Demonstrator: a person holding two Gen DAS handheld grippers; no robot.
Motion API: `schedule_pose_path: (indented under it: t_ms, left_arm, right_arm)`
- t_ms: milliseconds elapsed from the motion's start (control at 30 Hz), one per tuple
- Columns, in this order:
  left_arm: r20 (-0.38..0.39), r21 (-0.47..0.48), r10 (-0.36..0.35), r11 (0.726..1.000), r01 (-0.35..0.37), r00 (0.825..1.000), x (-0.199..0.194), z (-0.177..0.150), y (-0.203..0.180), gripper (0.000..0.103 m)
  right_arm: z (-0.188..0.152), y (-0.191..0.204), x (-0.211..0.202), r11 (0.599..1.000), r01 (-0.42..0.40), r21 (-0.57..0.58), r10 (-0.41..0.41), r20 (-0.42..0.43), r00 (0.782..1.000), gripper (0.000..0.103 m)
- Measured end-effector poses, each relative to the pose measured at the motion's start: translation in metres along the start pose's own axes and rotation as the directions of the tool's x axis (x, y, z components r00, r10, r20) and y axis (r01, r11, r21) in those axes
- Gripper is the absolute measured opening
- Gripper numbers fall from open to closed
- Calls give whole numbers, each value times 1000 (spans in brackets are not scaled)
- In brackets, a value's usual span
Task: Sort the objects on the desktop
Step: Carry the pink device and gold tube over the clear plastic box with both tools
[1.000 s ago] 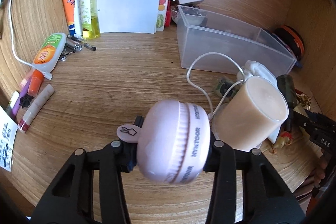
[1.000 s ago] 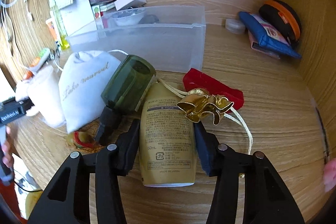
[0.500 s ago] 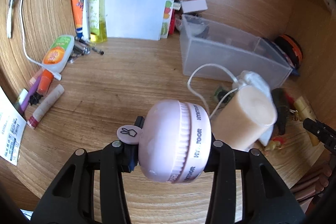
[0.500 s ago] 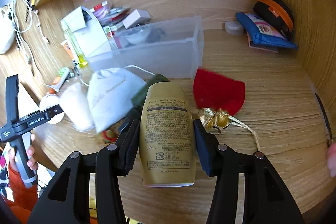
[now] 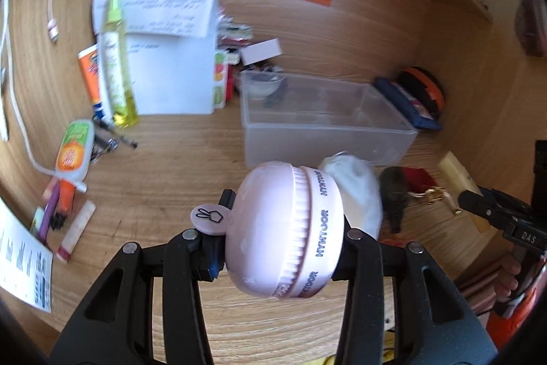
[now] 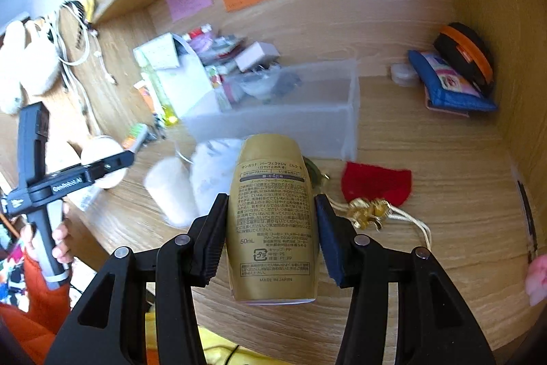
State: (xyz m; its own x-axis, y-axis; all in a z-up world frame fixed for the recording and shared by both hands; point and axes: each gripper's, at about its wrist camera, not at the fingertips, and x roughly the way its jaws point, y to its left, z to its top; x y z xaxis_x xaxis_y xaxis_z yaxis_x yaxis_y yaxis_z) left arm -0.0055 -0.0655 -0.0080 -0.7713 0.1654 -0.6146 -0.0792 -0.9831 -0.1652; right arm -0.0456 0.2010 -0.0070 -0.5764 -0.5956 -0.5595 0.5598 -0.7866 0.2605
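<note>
My left gripper (image 5: 283,235) is shut on a round pale pink case (image 5: 285,230) marked HYNTOOR and holds it above the wooden desk. My right gripper (image 6: 271,221) is shut on a gold sunscreen bottle (image 6: 271,211), lifted off the desk. A clear plastic bin (image 5: 321,118) stands ahead near the back wall; it also shows in the right wrist view (image 6: 287,108). A white pouch (image 5: 355,190), a cream candle (image 6: 169,190) and a red drawstring pouch (image 6: 376,183) lie on the desk in front of the bin.
At the left lie a yellow spray bottle (image 5: 116,64), an orange-green tube (image 5: 73,153), pens and white papers (image 5: 171,50). A blue pouch (image 6: 451,84) and a black-orange case (image 6: 465,53) sit at the right wall. Sticky notes hang on the back wall.
Both grippers have risen and pulled back from the desk with their objects. The gold bottle was lifted off the desk from beside the dark green bottle, and more of the back wall shows.
</note>
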Motion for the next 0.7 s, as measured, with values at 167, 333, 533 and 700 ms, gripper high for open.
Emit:
schedule_pose_path:
  t_ms: [167,333,533,700]
  left_arm:
    - [-7,42,-71,997,72,997,-6,17,-11,43]
    - [-4,73,-92,993,92,996,-6,36,-19,43]
    - [19,96,-56,994,54,998,0,64,-21,43]
    - [8,115,0,993,-1,1000,21,82,-21,43]
  right_arm:
    - [16,10,-11,998,-52,-39,54,42,998,46]
    - [38,21,-15,993,-57,-102,64,64,996,46]
    - [61,27,-7,987,-65,-148,74,52,996,46]
    - [80,24,5,985,-96,-142,101,28,994,46]
